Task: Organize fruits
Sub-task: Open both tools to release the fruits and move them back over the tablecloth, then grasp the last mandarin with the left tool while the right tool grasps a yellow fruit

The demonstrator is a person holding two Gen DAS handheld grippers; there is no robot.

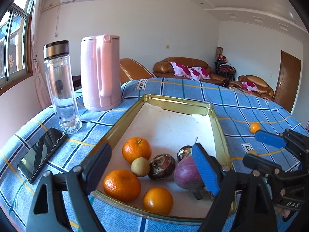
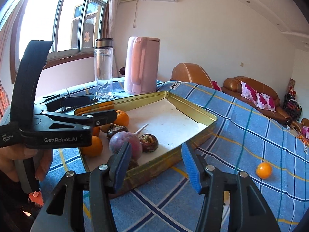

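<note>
1. We collect the fruit in the gold tin tray (image 1: 222, 127) on the blue plaid tablecloth (image 1: 241, 104). Three oranges (image 1: 136, 149), a small pale round fruit (image 1: 140, 166), two dark mangosteens (image 1: 161, 166) and a purple fruit (image 1: 186, 174) already lie crowded at its near end, which leaves the far end bare for more.
2. Our left gripper (image 1: 152, 164) hangs over that cluster with its jaws spread wide and nothing between them; we judge it is parked there, having no fruit to carry.
3. Our right gripper (image 2: 154, 166) is also released and empty, straddling the tray's near rim and the cloth beside it.
4. One small orange fruit (image 2: 263, 170) sits alone on the cloth, well apart from the tray, so we judge it the next pick for the right side.
5. Another yellowish bit shows behind the right gripper's finger in the left view; it may be fruit, but we cannot tell.
6. The pink kettle (image 1: 100, 73), glass bottle (image 1: 61, 89) and phone (image 1: 41, 152) stand clear of the tray.
</note>
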